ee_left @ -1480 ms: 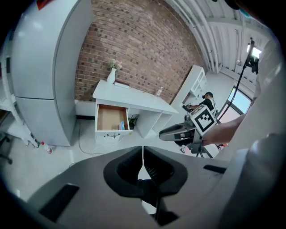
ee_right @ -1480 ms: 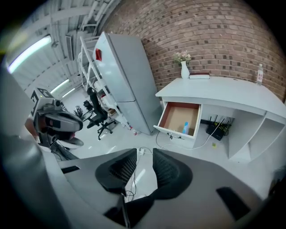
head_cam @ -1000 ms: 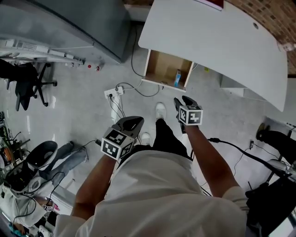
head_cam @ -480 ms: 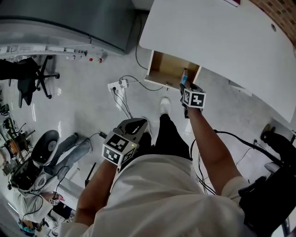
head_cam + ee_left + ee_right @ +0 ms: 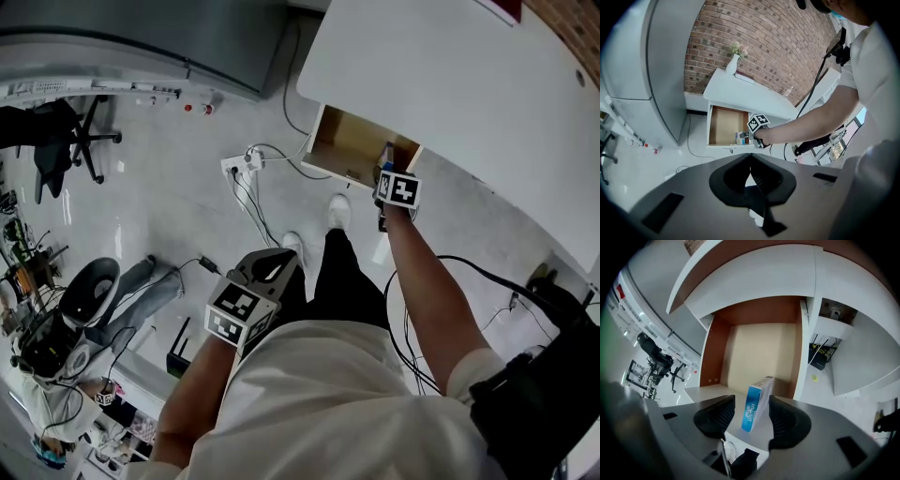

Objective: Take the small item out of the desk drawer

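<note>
The desk drawer [image 5: 352, 150] stands pulled out under the white desk [image 5: 450, 94]. A small blue box [image 5: 753, 409] stands upright near the drawer's front right corner. My right gripper [image 5: 752, 416] is open, with the box between its jaws and a gap showing on the left side. In the head view the right gripper [image 5: 385, 171] reaches over the drawer's front edge at the box [image 5: 386, 154]. My left gripper [image 5: 278, 258] hangs by my waist, far from the drawer, with its jaws together and empty. From the left gripper [image 5: 751, 176] view, the drawer [image 5: 723, 125] lies ahead.
A power strip with cables [image 5: 239, 166] lies on the floor left of the drawer. An office chair [image 5: 66, 141] and a grey cabinet [image 5: 141, 37] stand at the left. A seated person [image 5: 84, 319] is at lower left. A vase [image 5: 733, 63] stands on the desk.
My right gripper has moved forward from in front of the drawer to its front edge, and its jaws now straddle the blue box. The left gripper has stayed by my waist.
</note>
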Demonstrator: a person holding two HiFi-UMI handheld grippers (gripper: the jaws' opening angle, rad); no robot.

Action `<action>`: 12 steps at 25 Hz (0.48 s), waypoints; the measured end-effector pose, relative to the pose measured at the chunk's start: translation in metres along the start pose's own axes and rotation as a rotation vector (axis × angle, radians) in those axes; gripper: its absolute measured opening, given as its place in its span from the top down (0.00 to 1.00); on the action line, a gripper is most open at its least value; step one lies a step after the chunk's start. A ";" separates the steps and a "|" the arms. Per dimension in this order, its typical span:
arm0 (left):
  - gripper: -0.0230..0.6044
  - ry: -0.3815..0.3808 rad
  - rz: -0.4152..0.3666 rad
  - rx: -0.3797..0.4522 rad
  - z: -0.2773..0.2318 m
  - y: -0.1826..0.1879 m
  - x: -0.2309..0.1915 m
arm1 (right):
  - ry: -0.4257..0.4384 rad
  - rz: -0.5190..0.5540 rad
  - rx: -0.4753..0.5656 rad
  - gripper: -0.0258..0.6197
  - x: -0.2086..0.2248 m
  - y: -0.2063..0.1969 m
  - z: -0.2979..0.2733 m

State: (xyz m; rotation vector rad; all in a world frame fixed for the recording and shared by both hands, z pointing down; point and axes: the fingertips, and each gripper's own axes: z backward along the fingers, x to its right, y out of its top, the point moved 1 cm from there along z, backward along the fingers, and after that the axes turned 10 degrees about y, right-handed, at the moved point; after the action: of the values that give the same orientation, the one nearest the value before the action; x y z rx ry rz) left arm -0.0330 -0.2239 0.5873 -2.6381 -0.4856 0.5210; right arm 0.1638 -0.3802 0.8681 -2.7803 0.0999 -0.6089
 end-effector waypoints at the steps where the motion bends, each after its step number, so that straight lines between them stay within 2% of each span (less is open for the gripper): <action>1: 0.93 0.003 0.003 -0.005 0.001 0.000 -0.002 | -0.004 0.001 -0.010 0.57 0.001 0.000 -0.004; 3: 0.93 0.008 0.014 -0.005 0.001 -0.002 -0.005 | -0.010 0.007 -0.032 0.58 0.002 -0.002 -0.011; 8: 0.92 0.018 0.013 -0.008 0.000 -0.004 -0.011 | -0.032 -0.004 -0.053 0.70 0.007 0.001 -0.018; 12: 0.93 0.024 0.014 0.016 0.002 -0.006 -0.016 | -0.047 -0.018 -0.047 0.72 0.007 0.001 -0.019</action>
State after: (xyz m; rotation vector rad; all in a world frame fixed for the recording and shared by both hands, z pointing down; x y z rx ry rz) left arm -0.0491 -0.2240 0.5927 -2.6310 -0.4541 0.4948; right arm 0.1621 -0.3868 0.8876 -2.8421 0.0802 -0.5516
